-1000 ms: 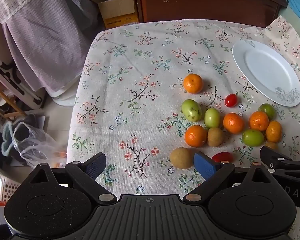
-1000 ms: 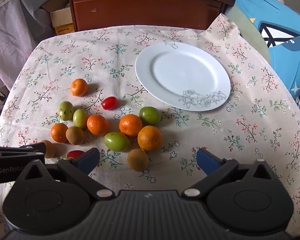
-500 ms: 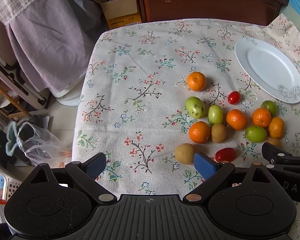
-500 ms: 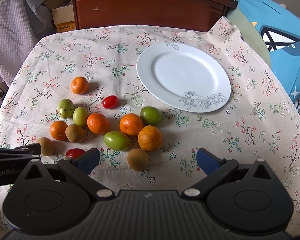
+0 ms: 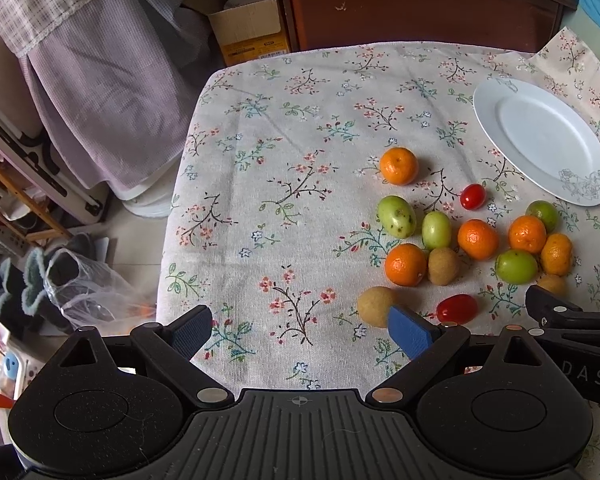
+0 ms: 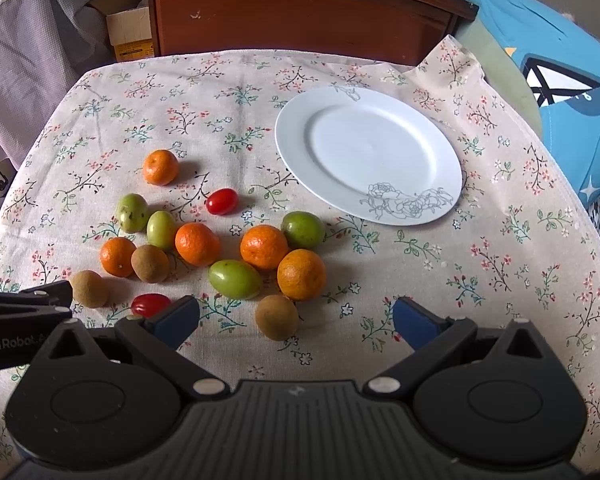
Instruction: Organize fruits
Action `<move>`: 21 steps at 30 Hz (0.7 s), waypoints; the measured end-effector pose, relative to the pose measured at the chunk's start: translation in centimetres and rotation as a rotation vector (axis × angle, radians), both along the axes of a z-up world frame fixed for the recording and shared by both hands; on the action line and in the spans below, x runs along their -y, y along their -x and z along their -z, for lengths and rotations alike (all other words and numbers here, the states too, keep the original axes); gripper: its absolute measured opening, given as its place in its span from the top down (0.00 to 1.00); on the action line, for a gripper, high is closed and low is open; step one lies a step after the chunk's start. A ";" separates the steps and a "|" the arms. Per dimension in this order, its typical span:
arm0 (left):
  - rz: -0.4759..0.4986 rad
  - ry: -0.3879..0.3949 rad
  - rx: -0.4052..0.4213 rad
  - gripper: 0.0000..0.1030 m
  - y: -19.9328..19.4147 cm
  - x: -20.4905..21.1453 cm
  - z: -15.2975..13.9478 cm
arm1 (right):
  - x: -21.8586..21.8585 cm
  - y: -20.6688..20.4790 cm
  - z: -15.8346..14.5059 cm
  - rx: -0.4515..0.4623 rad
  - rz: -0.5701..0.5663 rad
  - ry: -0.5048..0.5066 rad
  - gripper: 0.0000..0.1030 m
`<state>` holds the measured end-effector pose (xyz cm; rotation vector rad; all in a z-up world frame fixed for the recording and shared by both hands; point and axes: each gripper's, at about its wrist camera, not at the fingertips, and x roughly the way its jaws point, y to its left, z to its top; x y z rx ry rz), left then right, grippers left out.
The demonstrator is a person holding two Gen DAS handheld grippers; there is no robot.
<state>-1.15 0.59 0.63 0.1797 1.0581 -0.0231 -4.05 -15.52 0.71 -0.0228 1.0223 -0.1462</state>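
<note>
The left gripper (image 5: 300, 332) is spread wide with nothing between its blue pads, and it hangs over the near part of the floral tablecloth (image 5: 300, 160); the right gripper (image 6: 296, 316) is likewise released and holds nothing. Taking the white plate (image 6: 300, 136) as the landmark, all the fruit lies loose on the cloth on the near-left side of it, and none of it is on the plate. From the right wrist view, a brown kiwi (image 6: 277, 317) sits between the right gripper's pads, just ahead of them. Beyond it, toward the plate, come a tangerine (image 6: 301, 274) and an oval green fruit (image 6: 235, 279), then another tangerine (image 6: 264, 247) touching a round green fruit (image 6: 302, 230), which is the piece nearest the plate's rim. A red cherry tomato (image 6: 151, 305) lies just beside the right gripper's left pad, with a second kiwi (image 6: 89, 289) farther from the plate, close to the tip of the left gripper that enters this view. In the left wrist view that same kiwi (image 5: 376, 306) touches or sits just behind the left gripper's right pad, and the tomato (image 5: 457, 309) lies beyond that pad on the plate side. A lone tangerine (image 5: 398, 165) and a second cherry tomato (image 5: 473, 196) rest at the far edge of the cluster, left of the plate.
</note>
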 end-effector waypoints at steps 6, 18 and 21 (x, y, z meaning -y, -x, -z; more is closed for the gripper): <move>0.003 -0.004 0.006 0.07 0.2 0.2 0.0 | 0.1 0.0 0.0 0.005 0.006 0.003 0.01; 0.001 -0.006 0.013 0.08 0.3 0.1 0.0 | 0.0 0.0 -0.1 0.010 -0.003 0.001 0.01; 0.001 -0.007 0.013 0.08 0.3 0.1 0.0 | 0.0 0.0 -0.1 0.009 -0.003 0.002 0.01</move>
